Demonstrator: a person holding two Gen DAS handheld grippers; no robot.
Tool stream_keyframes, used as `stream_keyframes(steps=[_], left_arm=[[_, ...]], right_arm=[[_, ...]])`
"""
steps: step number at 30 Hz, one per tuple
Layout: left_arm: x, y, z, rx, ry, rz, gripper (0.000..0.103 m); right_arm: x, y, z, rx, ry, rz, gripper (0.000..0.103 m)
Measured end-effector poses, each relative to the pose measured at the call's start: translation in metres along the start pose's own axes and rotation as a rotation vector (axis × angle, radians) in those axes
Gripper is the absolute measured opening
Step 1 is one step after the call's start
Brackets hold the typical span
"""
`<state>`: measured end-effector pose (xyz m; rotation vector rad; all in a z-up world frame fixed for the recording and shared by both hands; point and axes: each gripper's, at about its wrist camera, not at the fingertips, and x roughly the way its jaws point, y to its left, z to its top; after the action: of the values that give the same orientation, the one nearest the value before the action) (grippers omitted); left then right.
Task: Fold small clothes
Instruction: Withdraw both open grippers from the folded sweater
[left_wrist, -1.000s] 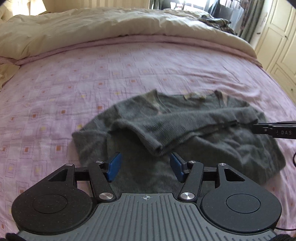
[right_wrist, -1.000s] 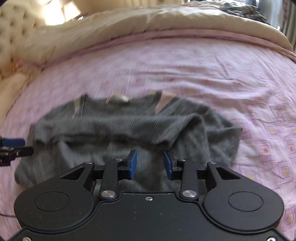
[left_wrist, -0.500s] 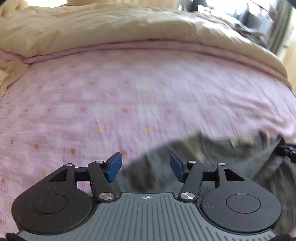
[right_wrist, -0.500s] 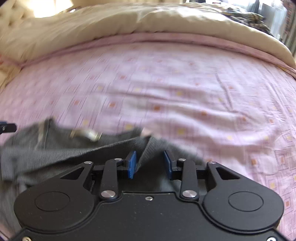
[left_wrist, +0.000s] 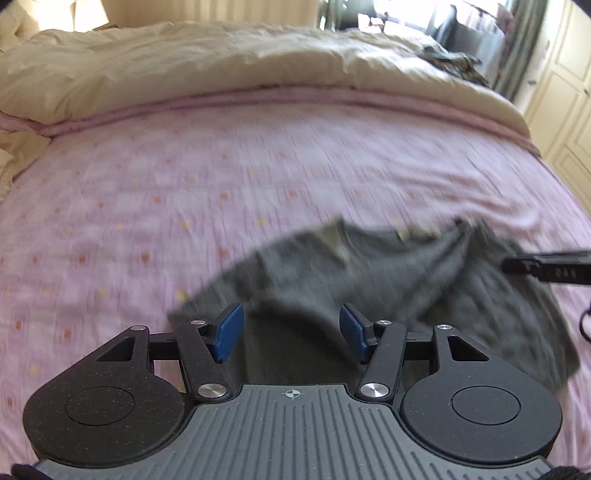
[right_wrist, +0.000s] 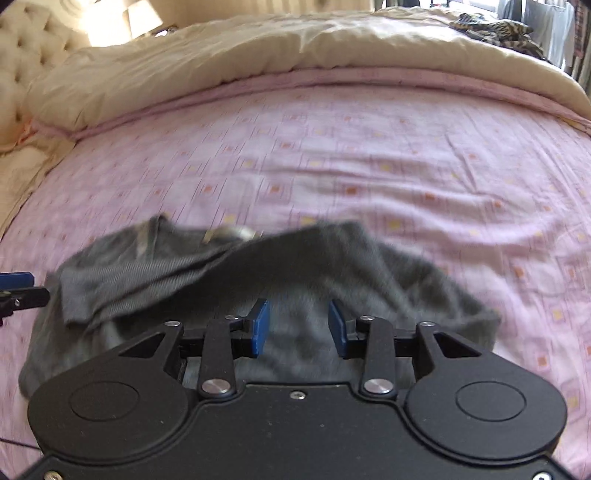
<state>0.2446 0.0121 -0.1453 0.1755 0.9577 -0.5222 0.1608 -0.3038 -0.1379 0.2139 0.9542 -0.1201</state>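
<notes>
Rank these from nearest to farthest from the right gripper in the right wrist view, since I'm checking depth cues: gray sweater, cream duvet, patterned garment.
1. Gray sweater, directly under and ahead of the right gripper.
2. Cream duvet, bunched across the bed's far side.
3. Patterned garment, far right, on the duvet.

Grey sweater (left_wrist: 388, 280) motion-blurred in both views; near hem hidden behind left hand-held gripper (left_wrist: 291, 332) body. Label at neckline (right_wrist: 231, 233) too smeared to read. Bedsheet (left_wrist: 184, 192) pattern blurred.
</notes>
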Motion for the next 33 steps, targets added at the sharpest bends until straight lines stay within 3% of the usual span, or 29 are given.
stream_keyframes(steps=[6,15,19,22,25,29,33], left_arm=[[0.02,-0.006,-0.016,0.042,0.074,-0.008,0.056],[0.071,0.025,0.056,-0.079,0.046,0.104,0.056],[0.065,0.038,0.074,-0.143,0.007,0.145,0.056],[0.047,0.037,0.07,-0.171,-0.019,0.129,0.056],[0.031,0.019,0.052,-0.117,-0.019,0.067,0.056],[0.028,-0.015,0.021,0.038,0.026,-0.005,0.056],[0.034,-0.032,-0.011,0.169,0.085,-0.002,0.056]], right_arm=[[0.002,0.01,-0.016,-0.027,0.051,0.019,0.047],[0.001,0.008,0.0,-0.007,0.039,-0.006,0.047],[-0.005,0.01,0.0,-0.013,0.034,-0.008,0.049],[-0.009,0.016,-0.001,-0.012,0.029,0.021,0.049],[-0.005,0.032,-0.004,-0.063,0.037,0.042,0.049],[0.004,0.062,-0.007,-0.17,0.054,0.105,0.049],[0.021,0.083,-0.009,-0.32,0.092,0.112,0.049]])
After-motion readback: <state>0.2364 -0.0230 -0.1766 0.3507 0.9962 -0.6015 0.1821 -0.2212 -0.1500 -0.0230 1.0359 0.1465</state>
